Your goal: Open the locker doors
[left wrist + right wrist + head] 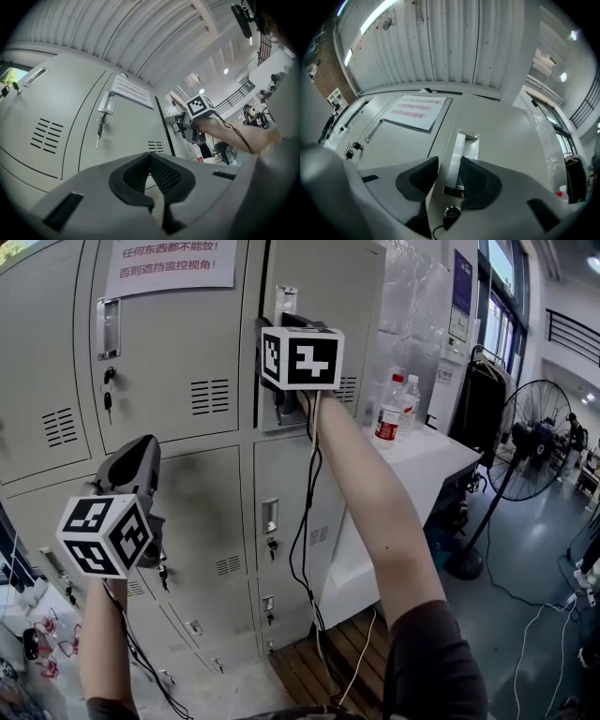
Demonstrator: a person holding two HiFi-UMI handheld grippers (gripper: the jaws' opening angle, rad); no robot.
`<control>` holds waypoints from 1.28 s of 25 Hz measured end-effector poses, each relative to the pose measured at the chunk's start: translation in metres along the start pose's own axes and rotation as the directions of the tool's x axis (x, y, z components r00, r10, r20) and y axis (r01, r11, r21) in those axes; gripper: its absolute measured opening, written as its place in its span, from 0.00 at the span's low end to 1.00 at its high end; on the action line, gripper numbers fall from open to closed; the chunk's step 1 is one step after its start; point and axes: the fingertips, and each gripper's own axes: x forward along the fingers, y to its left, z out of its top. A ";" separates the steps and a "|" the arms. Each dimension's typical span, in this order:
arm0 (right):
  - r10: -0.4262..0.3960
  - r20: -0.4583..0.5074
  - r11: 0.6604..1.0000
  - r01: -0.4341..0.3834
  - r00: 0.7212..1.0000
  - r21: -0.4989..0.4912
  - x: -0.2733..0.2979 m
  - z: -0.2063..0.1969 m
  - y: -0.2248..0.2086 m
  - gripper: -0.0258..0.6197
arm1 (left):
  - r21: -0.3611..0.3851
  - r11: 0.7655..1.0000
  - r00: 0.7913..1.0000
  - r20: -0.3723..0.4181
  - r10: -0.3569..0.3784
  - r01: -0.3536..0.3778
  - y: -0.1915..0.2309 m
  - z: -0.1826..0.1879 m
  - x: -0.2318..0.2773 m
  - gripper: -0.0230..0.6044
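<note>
The job looks barely begun. The right claw (452,176) is clenched on the metal handle (457,159) of the upper right locker door (328,277): one pad sits at the door's left edge and the other presses into the handle recess. That door shows a dark seam down its left side, so it may be just cracked, though I cannot tell for sure. The left claw (150,161) is clenched on nothing and hangs in front of the lower lockers, well apart from any handle. The upper middle door (169,343), with its key (108,399) hanging in the lock, and the lower doors (202,512) all look closed (so nearly everything is still to do). I judge the pull on the gripped door comes next.
</note>
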 end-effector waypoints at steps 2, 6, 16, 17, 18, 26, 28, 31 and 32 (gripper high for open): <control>-0.003 -0.011 1.000 0.003 1.000 0.008 -0.003 0.001 -0.001 0.30 | -0.006 1.000 1.000 -0.002 -0.010 0.010 -0.001 -0.001 -0.002 0.05; 0.003 -0.007 1.000 -0.003 1.000 0.013 -0.013 0.005 -0.003 0.30 | -0.023 0.999 0.999 -0.013 -0.031 0.031 -0.004 -0.004 -0.004 0.05; 0.044 0.044 0.999 -0.045 0.998 0.017 -0.063 0.022 -0.016 0.30 | -0.076 0.989 0.992 0.015 -0.124 0.125 -0.037 -0.001 0.010 0.05; 0.036 0.043 0.999 -0.036 0.998 -0.004 -0.070 0.024 -0.018 0.30 | -0.079 0.987 0.991 0.016 -0.136 0.137 -0.042 -0.001 0.012 0.05; 0.026 0.041 0.999 -0.025 0.999 -0.028 -0.076 0.026 -0.020 0.30 | -0.082 0.985 0.989 0.019 -0.148 0.149 -0.046 0.000 0.013 0.05; -0.035 0.051 0.987 0.042 0.998 -0.154 -0.124 0.040 -0.039 0.25 | -0.098 0.965 0.970 0.047 -0.240 0.244 -0.089 0.004 0.026 0.05; -0.049 0.057 0.981 0.059 0.997 -0.187 -0.134 0.041 -0.043 0.23 | -0.106 0.958 0.964 0.050 -0.261 0.265 -0.099 0.002 0.029 0.05; -0.076 0.064 0.974 0.088 0.995 -0.211 -0.152 0.043 -0.057 0.22 | -0.107 0.944 0.950 0.054 -0.306 0.311 -0.119 -0.001 0.035 0.05; -0.087 0.064 0.973 0.098 0.994 -0.211 -0.159 0.044 -0.062 0.21 | -0.107 0.939 0.945 0.056 -0.321 0.326 -0.126 -0.001 0.037 0.05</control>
